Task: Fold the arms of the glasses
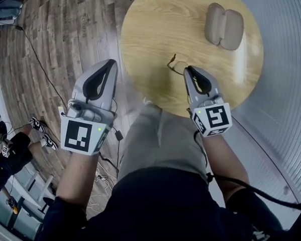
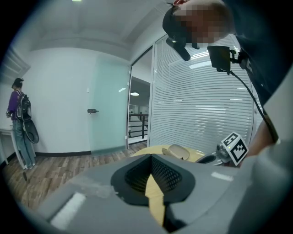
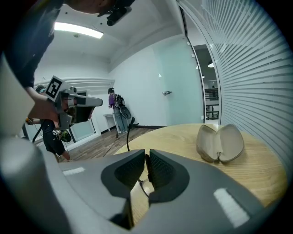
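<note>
Our right tool (image 3: 147, 156) is closed on the glasses (image 1: 177, 66). A thin dark part of the frame sits between its pads, and one lens (image 3: 143, 184) shows just below the jaws. The glasses lie at the very tip of this tool, near the edge of the bench (image 1: 151, 37). One arm (image 3: 128, 132) of the glasses rises as a dark curved line just left of the tool tips. It seems to be not yet folded, but it is small in the view and we cannot say it surely. The left tool (image 1: 109, 64) is closed with nothing between its jaws. It hangs well apart to the left of the right tool, off the bench. The open case (image 1: 224, 26) lies beyond the right tool, to its right.

We judge that the step now is to hold the frame still and fold this arm. To do it well, the right grip should be firm but not harder, because the frame is thin. The left tool should come across, meet the free arm near its end, and push it gently toward the lenses, following the hinge.
</note>
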{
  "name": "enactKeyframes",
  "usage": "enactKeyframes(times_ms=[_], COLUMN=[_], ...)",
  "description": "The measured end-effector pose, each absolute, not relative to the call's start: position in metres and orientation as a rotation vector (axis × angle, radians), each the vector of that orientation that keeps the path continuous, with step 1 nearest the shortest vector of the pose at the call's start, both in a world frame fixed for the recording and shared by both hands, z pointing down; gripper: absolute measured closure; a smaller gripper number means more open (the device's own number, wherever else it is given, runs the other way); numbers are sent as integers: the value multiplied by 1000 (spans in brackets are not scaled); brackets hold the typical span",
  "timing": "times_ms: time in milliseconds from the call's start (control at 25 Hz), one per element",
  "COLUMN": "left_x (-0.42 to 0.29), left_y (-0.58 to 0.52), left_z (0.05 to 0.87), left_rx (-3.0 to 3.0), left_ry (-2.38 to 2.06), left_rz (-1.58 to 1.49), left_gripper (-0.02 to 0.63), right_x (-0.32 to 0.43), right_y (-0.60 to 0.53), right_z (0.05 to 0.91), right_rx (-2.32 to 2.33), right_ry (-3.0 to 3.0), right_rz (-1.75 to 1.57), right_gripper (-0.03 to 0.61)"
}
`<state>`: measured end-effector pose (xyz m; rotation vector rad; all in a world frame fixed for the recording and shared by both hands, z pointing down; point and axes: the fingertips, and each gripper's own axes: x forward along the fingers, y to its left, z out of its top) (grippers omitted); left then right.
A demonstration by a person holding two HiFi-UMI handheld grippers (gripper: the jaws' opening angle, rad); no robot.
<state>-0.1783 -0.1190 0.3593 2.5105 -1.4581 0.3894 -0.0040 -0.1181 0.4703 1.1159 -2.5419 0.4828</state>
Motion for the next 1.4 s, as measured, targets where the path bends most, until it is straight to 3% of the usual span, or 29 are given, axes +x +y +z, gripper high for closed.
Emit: enactKeyframes(times_ms=[1160,1400], left_x=[-192,-195], left_y=[-103,-96], left_z=[371,369], left_rx=[2436,2441], left_ry=[-1474,-1492], left_rz=[380,365], left_gripper=[612,612], right_x=[-29,-33], right_y=[-119,-113], right_z=[486,487], right_rx=[994,969], right_ry=[-2477,-2481], right_rz=[391,396], right_gripper=[540,508])
